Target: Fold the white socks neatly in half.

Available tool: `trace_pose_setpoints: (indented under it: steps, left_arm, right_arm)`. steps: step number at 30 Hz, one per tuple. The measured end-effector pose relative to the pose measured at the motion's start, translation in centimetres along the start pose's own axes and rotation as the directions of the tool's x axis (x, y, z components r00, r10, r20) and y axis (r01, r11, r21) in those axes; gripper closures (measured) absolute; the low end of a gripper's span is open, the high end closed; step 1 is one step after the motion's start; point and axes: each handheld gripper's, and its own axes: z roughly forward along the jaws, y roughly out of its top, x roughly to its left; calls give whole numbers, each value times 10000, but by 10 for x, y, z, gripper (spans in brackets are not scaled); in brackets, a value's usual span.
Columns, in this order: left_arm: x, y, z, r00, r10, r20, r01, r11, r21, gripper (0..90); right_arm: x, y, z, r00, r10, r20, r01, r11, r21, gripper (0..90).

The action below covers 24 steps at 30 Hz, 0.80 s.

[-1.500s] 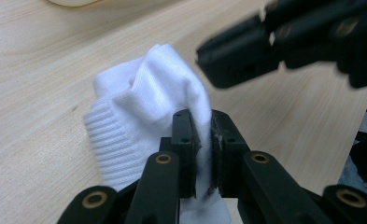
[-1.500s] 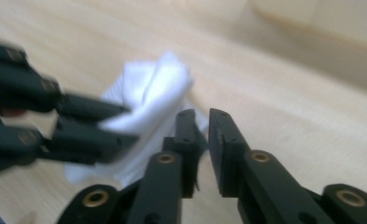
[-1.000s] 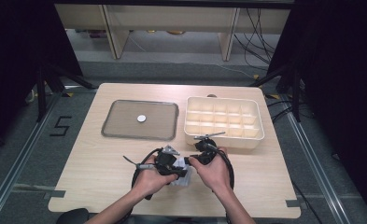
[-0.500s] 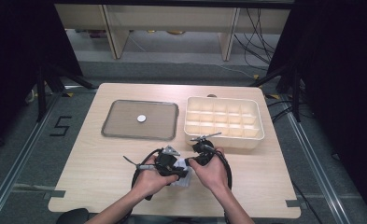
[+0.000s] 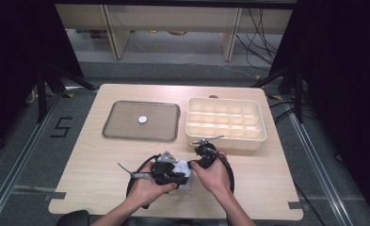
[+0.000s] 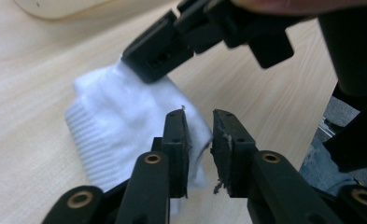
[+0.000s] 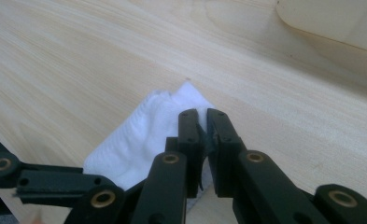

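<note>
A: At the near edge of the counter (image 5: pixel 93 183), between the two hands, lies the white cloth (image 5: pixel 186 170). How will it handle?

B: Judged from the ribbed, folded fabric: light, soft and limp, not fragile. It will sag and unfold when lifted. Take hold at an edge or corner, pinching through all layers.

A: State of the right gripper (image 7: pixel 203 122)?

B: Its jaws are clenched on a fold of the white cloth (image 7: pixel 139 135), with fabric visible in the narrow gap between them.

A: And the left gripper (image 6: pixel 199 123)?

B: Its jaws have just been opening. They stand slightly apart at the cloth's edge; the white cloth (image 6: pixel 120 121) lies beneath and beside them, and whether fabric sits in the gap cannot be told. Treat this gripper as released.

A: Containers?

B: Two, both well apart from the cloth toward the far side. The flat grey tray (image 5: pixel 112 132), on the left, holds one small white disc (image 5: pixel 142 119) near its centre. The cream divided box (image 5: pixel 260 136), on the right, has a grid of compartments; every compartment visible appears unoccupied.
</note>
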Motion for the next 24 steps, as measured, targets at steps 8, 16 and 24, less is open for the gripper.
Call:
trace_pose_setpoints:
  steps: [8,16,24]
  left_arm:
    - [-1,-7,13,9996,-168,216,163,9995,265,806]
    - [-2,-10,20,9996,-147,255,138,9992,368,848]
    - [-4,-10,24,9999,15,163,-23,9988,479,852]
  right_arm:
    - [-3,-3,2,9998,36,169,-39,9999,149,852]
    - [-5,-6,5,9989,-235,406,228,9996,185,853]
    - [-5,-7,8,9985,-238,490,229,9995,206,854]
